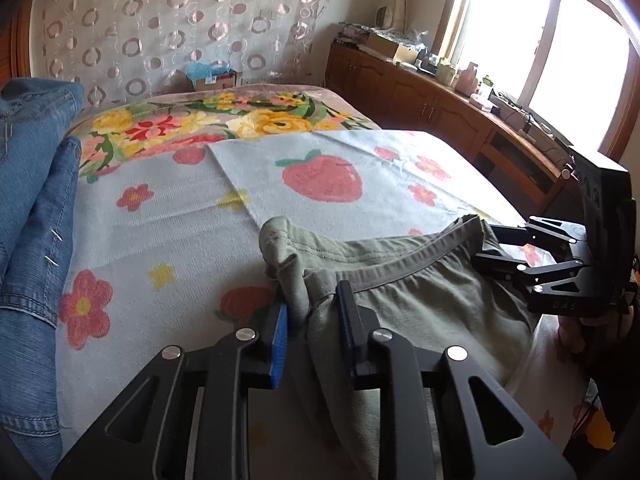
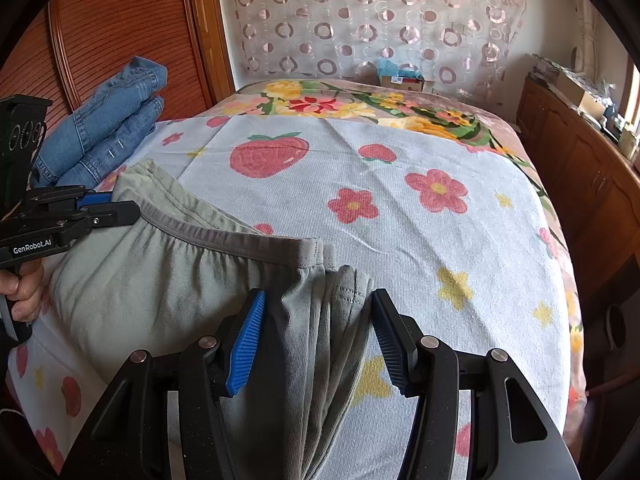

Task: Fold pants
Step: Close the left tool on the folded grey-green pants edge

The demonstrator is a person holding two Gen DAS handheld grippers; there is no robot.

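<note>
Left gripper pinches the pants waistband corner; right gripper jaws apart astride the other; bedspread open beyond; jeans upper left.

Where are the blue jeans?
The blue jeans are piled at the bed's far left edge, by the wooden headboard, beyond the green pants.

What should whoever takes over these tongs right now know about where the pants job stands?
Left tongs: shut on a bunched corner of the green pants at the waistband's left end.
Right tongs: open, pads either side of gathered fabric at the waistband's right end, not clamped.
Pants lie on the strawberry-print blanket at the bed's near edge, waistband stretched between both tongs.
A folded pair of jeans sits at the bed's left side, apart.
Done: pants appear doubled, since several layers show at the right end.
Left: likely close the right tongs, then finish folding.
</note>
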